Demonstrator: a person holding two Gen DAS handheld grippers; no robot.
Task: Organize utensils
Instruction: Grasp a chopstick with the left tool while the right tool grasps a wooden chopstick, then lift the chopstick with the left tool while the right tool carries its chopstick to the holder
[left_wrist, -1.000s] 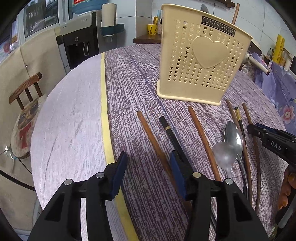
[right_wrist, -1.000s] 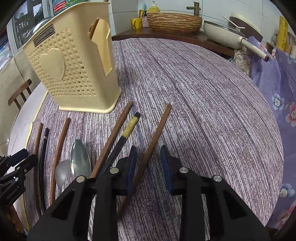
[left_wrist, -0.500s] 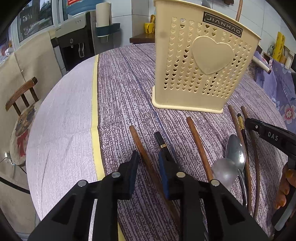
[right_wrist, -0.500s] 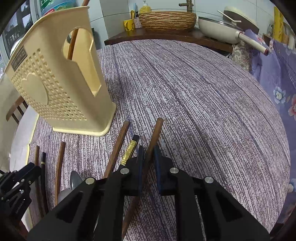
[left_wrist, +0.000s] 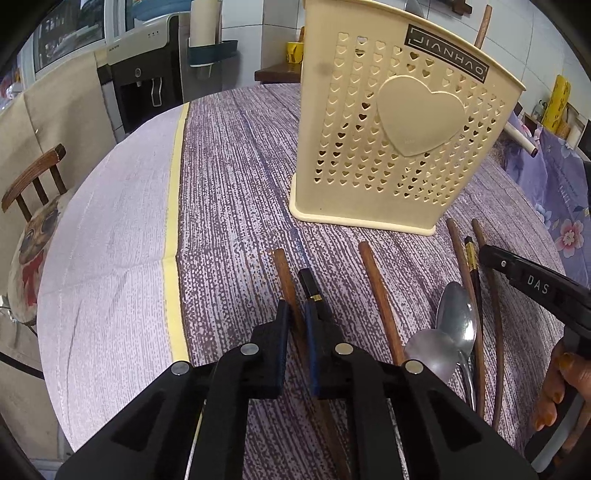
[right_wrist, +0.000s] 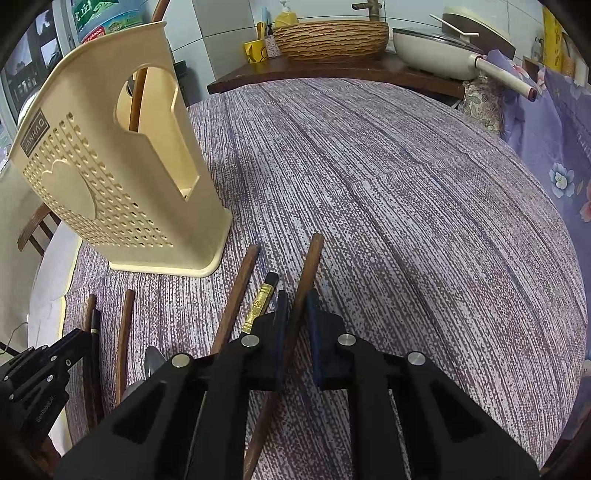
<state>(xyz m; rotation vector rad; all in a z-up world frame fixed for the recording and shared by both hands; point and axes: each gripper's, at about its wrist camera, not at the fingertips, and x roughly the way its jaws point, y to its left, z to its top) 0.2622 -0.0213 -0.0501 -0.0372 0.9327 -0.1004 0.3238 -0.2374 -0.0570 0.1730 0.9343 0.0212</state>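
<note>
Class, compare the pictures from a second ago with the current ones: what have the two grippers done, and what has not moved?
Both grippers went from wide open to closed. The left gripper clamped the leftmost brown chopstick; the right gripper clamped the rightmost brown chopstick. Both chopsticks still lie on the tablecloth. The cream holder, spoons and other chopsticks stayed put.

six chopsticks (left_wrist: 380, 299) on the bench, two spoons (left_wrist: 456, 321), one holder (left_wrist: 399, 122), two hand-held grippers (left_wrist: 297, 314).

Brown chopsticks (left_wrist: 376, 295), two spoons (left_wrist: 452, 325) flat beside upright cream holder (left_wrist: 399, 122)
</note>
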